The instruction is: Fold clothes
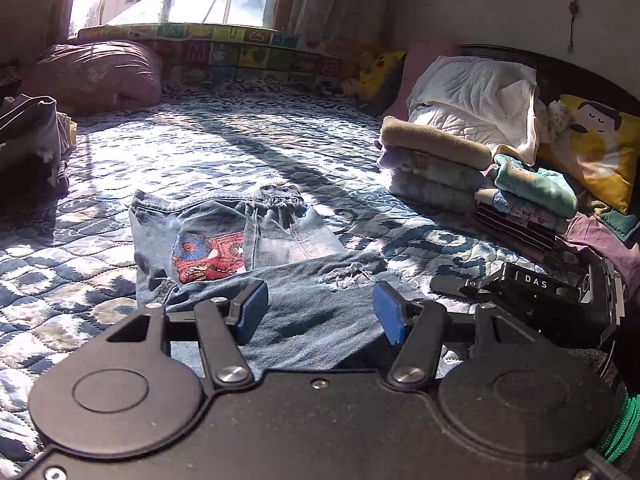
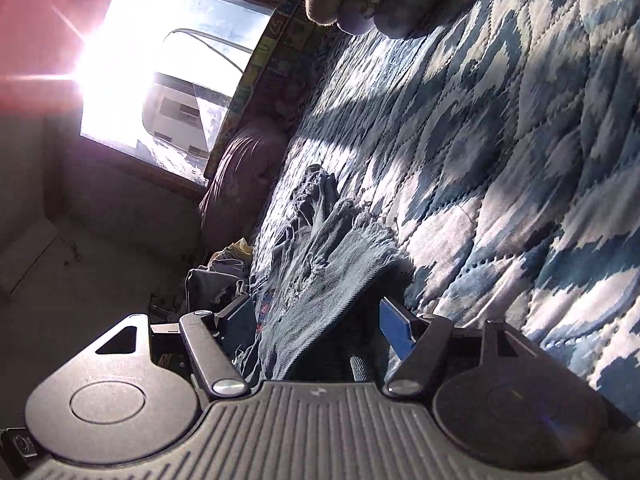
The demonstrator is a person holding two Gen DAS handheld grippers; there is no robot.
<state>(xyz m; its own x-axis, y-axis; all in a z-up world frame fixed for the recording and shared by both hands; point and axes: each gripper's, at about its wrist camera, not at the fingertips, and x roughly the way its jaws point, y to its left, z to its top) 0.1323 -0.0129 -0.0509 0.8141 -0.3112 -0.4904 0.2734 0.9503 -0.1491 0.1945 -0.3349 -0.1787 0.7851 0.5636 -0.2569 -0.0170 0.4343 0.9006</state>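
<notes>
At the left edge of the left wrist view a loose heap of clothes (image 1: pixel 32 140) sits on the bed (image 1: pixel 200 148). Lower centre, a pair of ripped jeans (image 1: pixel 240 240) with a red and blue patch lies on the quilt, 1 leg already doubled across the other, so a fold looks to be under way.

The left gripper (image 1: pixel 320 312) hangs just over the near denim, fingers (image 1: pixel 252 312) spread wide and gripping nothing. At the right of that frame the right gripper (image 1: pixel 532 292) lies low by the frayed hem; behind it stand 2 stacks of folded clothes (image 1: pixel 436 168).

In the right wrist view its fingers (image 2: pixel 394 332) are parted too, with the denim running between them, unpinched.

The next move likely calls for both pairs to close on a denim edge and carry it over squarely.
</notes>
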